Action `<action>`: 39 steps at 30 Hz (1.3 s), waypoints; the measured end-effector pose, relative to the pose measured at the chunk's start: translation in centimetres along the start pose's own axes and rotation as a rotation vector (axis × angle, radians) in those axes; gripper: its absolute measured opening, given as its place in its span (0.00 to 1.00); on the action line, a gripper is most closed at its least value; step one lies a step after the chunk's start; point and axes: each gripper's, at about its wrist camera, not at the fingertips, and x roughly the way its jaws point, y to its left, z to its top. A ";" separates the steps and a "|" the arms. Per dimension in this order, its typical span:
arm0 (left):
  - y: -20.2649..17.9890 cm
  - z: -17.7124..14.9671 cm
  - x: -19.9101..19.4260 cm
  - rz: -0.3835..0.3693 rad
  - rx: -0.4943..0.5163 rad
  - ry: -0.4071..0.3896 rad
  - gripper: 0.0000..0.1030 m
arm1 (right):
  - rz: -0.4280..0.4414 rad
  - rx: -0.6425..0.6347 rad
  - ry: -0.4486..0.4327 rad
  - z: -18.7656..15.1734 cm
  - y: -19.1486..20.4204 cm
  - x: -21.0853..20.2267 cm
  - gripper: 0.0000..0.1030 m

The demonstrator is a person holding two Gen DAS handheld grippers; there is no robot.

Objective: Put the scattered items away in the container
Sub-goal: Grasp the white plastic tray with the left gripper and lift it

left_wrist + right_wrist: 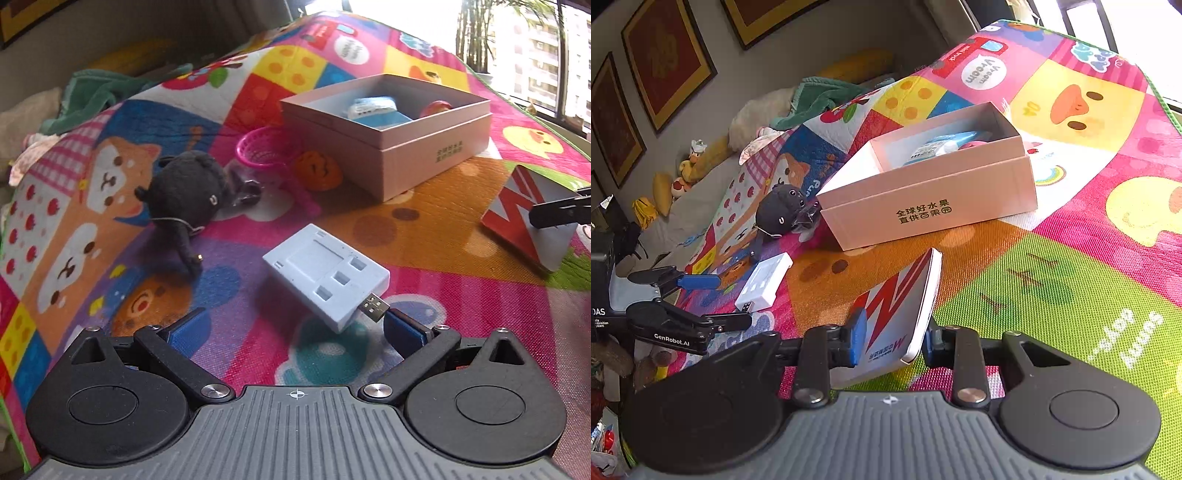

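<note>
A white USB adapter (325, 273) (764, 282) lies flat on the colourful play mat. My left gripper (295, 326) (733, 300) stands wide open just in front of it; the adapter's plug end sits close to the right pad (402, 328), and neither pad presses on it. My right gripper (892, 336) is shut on a flat red-and-white box (901, 314) (524, 218), held tilted above the mat. The open pink cardboard box (424, 147) (931, 192) stands behind, with a blue-and-white item (376, 110) and a red item (437, 107) inside.
A black plush toy (188, 192) (781, 208), a pink toy basket (258, 147) and an orange toy (317, 170) lie left of the pink box. A green cloth (96, 92) and soft toys (690, 162) sit beyond the mat's far edge. A window is at the right.
</note>
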 end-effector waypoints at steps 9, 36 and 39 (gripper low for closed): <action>-0.8 -0.4 -1.9 -0.263 -0.146 -0.020 1.00 | 0.002 0.001 -0.001 0.0 0.0 0.0 0.29; -2.5 3.1 3.2 -0.066 -0.214 -0.026 0.56 | -0.010 -0.084 0.001 1.2 2.1 -0.8 0.16; -2.8 2.6 2.5 -0.096 -0.197 -0.037 0.51 | -0.026 -0.104 -0.010 1.2 2.5 -1.4 0.15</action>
